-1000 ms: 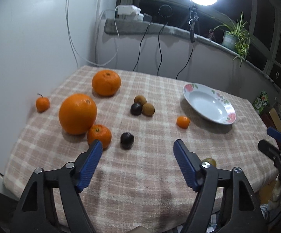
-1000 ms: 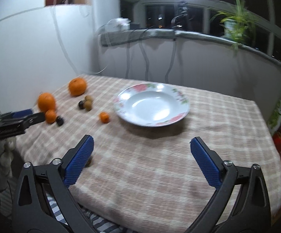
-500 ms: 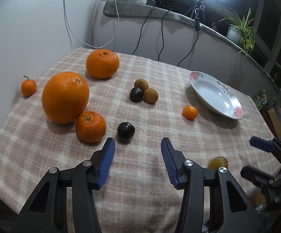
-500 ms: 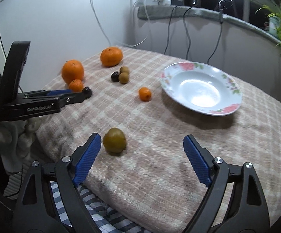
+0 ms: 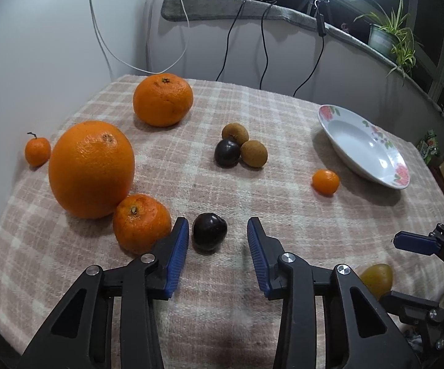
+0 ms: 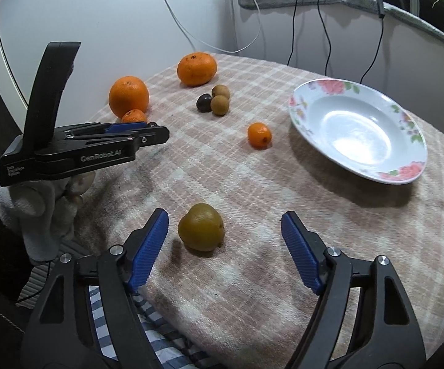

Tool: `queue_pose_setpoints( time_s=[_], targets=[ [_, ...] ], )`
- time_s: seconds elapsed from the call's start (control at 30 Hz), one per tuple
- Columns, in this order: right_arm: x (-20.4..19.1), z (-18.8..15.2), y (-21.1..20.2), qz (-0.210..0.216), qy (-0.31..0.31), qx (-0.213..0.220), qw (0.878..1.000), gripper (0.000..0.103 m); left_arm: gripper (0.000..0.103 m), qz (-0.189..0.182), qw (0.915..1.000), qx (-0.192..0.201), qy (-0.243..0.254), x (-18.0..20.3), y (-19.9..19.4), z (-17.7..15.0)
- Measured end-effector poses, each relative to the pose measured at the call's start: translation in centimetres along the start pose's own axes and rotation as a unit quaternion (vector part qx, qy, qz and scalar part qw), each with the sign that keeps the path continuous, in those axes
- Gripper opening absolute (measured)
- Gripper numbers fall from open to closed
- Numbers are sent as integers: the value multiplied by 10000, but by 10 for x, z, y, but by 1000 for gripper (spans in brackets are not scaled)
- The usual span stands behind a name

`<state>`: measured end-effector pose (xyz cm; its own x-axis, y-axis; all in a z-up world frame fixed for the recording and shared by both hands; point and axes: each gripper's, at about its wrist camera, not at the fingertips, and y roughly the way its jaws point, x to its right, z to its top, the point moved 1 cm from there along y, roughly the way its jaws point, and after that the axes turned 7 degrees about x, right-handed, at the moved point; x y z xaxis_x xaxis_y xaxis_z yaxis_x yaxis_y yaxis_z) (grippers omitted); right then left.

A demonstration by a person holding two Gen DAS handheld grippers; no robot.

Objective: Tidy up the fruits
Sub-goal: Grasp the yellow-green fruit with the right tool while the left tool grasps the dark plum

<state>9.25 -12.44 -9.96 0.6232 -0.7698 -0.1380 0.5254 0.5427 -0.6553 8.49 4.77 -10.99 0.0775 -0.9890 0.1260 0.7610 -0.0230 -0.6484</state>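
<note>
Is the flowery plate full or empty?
Empty. The plate shows only its bare white bowl, and all the fruit, like the small orange, lies on the tablecloth.

Plate [image 6: 403,170] right; 3 fruits [image 6: 214,98] behind tangerine [image 6: 259,135], on table.

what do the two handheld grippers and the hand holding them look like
Both are black plastic clamp-style tools with silver rivets and ribbed blue pads. The left gripper carries white "GenRobot.AI" lettering on its side and a tall black handle in the right wrist view. The left hand wears a pale knit glove. The right gripper looks the same.
</note>
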Motion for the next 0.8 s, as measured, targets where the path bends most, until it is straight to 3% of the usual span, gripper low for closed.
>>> queue_pose_setpoints(
  time_s=[0.37,0.6,0.8],
  targets=[
    [0,-1,14,213,52,-245,9995,60,27,91,9999,-74,91,1,7,-1],
    [1,-2,10,577,214,-249,9978,35,22,78,9999,-53,93,1,7,-1],
    [1,-2,6,642,257,-203,9974,32,21,20,10000,-39,76,1,5,0]
  ],
)
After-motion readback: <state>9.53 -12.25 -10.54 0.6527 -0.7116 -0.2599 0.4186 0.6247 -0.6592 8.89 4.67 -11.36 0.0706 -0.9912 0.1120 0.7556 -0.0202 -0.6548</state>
